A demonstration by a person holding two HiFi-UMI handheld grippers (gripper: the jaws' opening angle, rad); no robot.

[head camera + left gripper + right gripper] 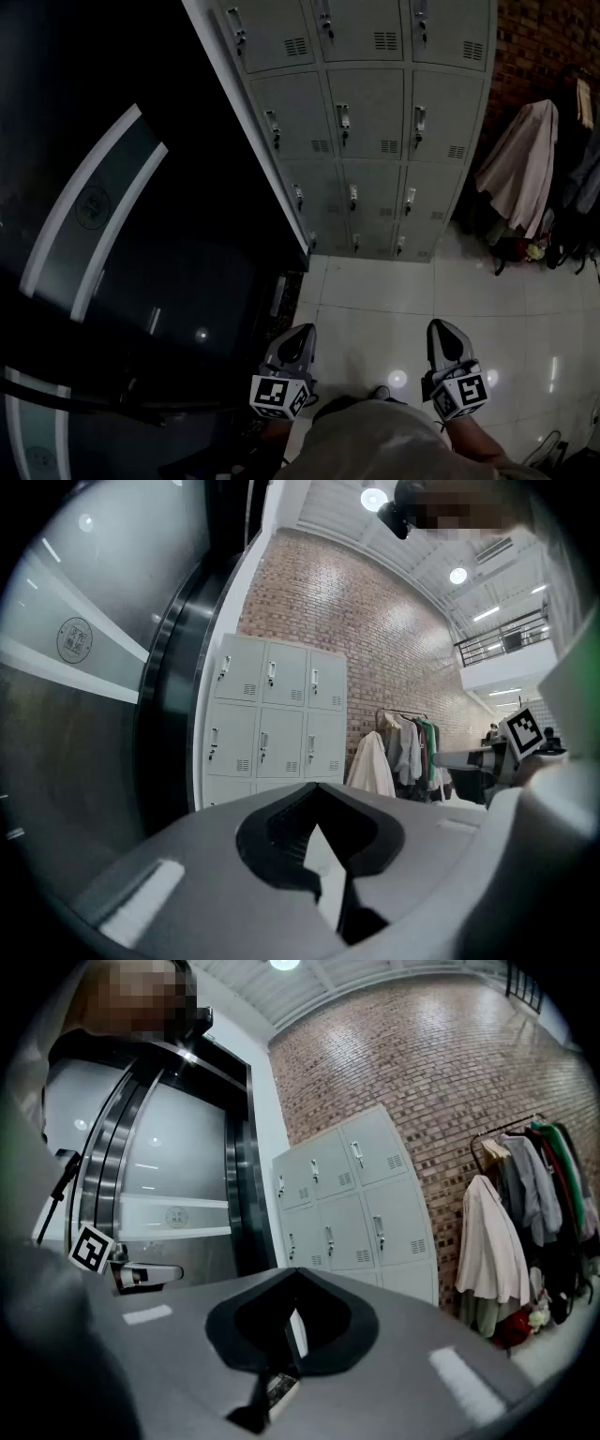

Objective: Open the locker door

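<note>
**Lockers shut, grippers far back**

A big dark glass wall (112,281) fills the left side. Next to it stands a grey block of lockers (441,202), set against a brick wall (548,37). All the doors (373,112) are shut. Coats (520,169) hang on the right. Low over the white floor (375,300), the left gripper (304,330) and right gripper (441,326) are both closed. They hold nothing and are well apart from the lockers.

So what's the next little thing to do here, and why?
Probably step forward and reach the right gripper toward a door handle on the lockers, parting its jaws on the way. Every locker door looks shut, a stretch of tiled floor lies between the gripper and the lockers, and the jaws are together with nothing in them.
</note>
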